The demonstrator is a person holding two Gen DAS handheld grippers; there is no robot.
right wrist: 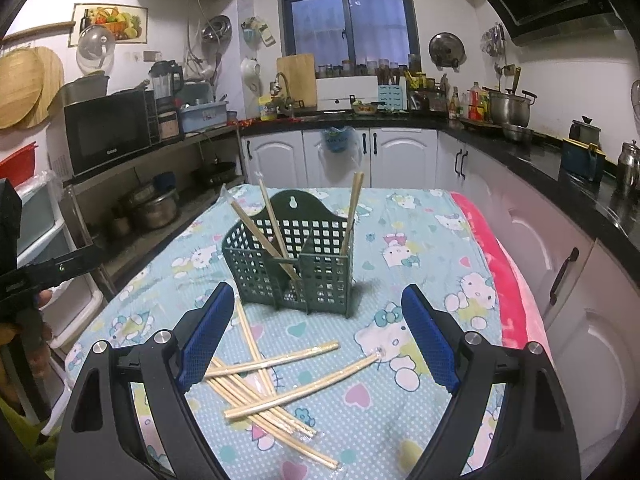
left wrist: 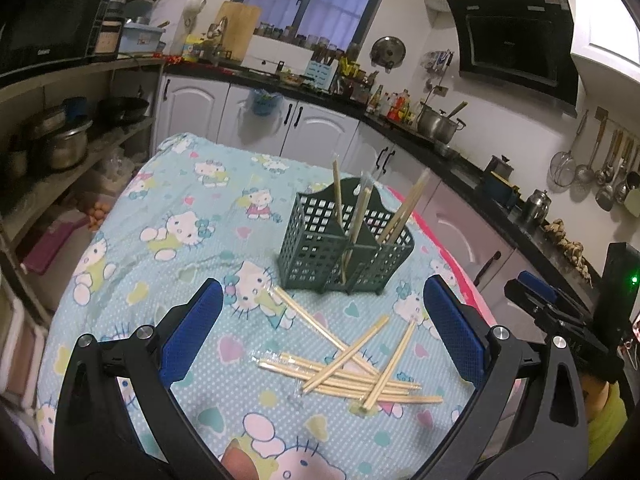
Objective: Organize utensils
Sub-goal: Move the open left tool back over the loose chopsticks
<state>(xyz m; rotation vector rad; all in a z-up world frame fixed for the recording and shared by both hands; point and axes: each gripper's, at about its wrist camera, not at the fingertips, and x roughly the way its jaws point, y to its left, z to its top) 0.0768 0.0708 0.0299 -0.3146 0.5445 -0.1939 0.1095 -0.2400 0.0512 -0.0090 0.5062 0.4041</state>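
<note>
A dark green slotted utensil holder (left wrist: 344, 252) (right wrist: 296, 264) stands upright on the table with a few wrapped chopstick pairs (left wrist: 362, 208) (right wrist: 352, 208) leaning in it. Several more wrapped chopstick pairs (left wrist: 352, 368) (right wrist: 260, 384) lie crossed in a loose pile on the cloth in front of it. My left gripper (left wrist: 324, 320) is open and empty, above the pile. My right gripper (right wrist: 320, 328) is open and empty, just short of the holder, with the pile under its left finger. The right gripper also shows at the right edge of the left wrist view (left wrist: 536, 292).
The table wears a light blue cartoon-cat cloth (left wrist: 180, 240) (right wrist: 420, 380) with a pink blanket (right wrist: 500, 264) along its right side. White cabinets and a black counter (right wrist: 520, 152) stand behind and to the right. Open shelves with pots (left wrist: 64, 148) stand to the left.
</note>
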